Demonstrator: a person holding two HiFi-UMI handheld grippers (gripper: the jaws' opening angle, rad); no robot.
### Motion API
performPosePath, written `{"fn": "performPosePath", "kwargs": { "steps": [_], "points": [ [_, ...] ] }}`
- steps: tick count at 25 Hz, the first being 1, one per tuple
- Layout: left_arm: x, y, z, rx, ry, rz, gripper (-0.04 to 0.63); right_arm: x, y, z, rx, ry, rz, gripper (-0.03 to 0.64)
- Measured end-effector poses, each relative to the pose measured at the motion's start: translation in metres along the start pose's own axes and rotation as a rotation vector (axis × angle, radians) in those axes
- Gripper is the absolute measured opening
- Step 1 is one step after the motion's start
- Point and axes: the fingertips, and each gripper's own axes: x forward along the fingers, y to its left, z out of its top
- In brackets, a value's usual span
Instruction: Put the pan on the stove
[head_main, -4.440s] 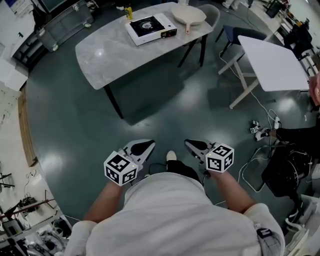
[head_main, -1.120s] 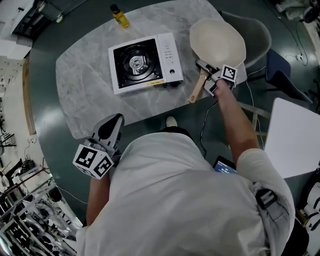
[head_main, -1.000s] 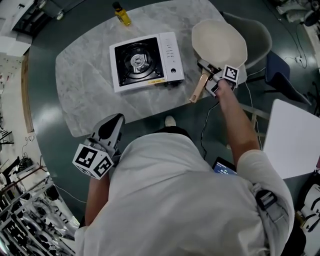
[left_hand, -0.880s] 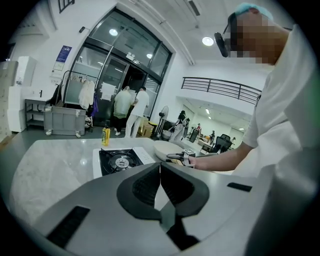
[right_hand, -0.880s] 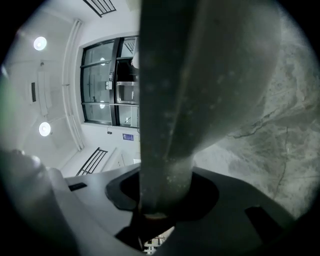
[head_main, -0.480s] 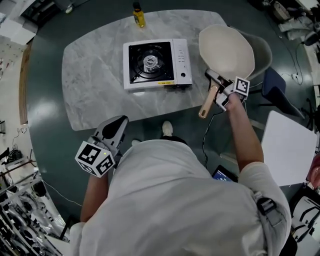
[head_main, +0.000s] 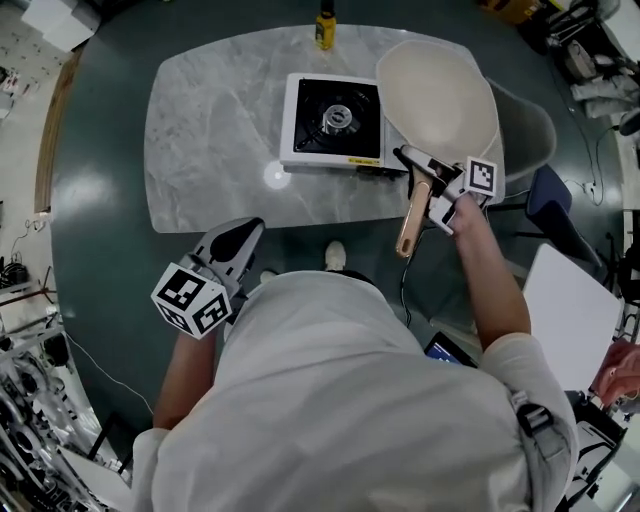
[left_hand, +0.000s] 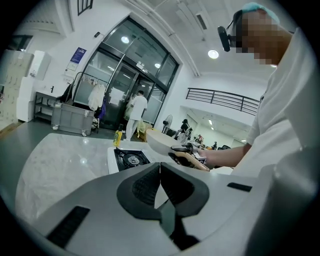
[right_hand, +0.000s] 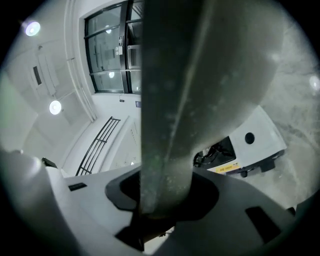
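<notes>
Over the grey marble counter's (head_main: 200, 150) right end, the right gripper (head_main: 418, 172) clamps its fingers on the wooden handle (head_main: 408, 228) of the cream round pan (head_main: 437, 95), held just beside the white single-burner stove (head_main: 335, 118), so it is best kept level and centred over the burner before lowering, while the left gripper (head_main: 243, 238) idles, fingers closed and empty

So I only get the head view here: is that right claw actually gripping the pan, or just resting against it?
Observer: Gripping. The right gripper view shows the right claw clamped on the handle of the pan.
Visitor: And the left claw?
Observer: The left gripper view shows the left claw shut, with nothing between its jaws.
Visitor: Is the pan in the air?
Observer: Seen side-on from the left gripper view, it looks raised, its bowl hanging above the top of the stove.
</notes>
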Motion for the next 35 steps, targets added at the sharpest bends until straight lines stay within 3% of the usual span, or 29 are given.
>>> {"fn": "performPosePath", "kwargs": {
  "steps": [5,16,35],
  "points": [
    [-0.019,0.005,-0.001,-0.011,-0.021,0.021,0.020,0.050,0.011,-0.034,0.016,0.100,0.033,0.155],
    [-0.064,0.029,-0.018,-0.067,-0.046,0.124,0.020,0.130,-0.002,-0.074,0.004,0.258,0.014,0.155],
    [-0.065,0.014,-0.026,-0.108,-0.038,0.175,0.020,0.140,-0.023,-0.081,0.015,0.297,0.005,0.155]
  ]
}}
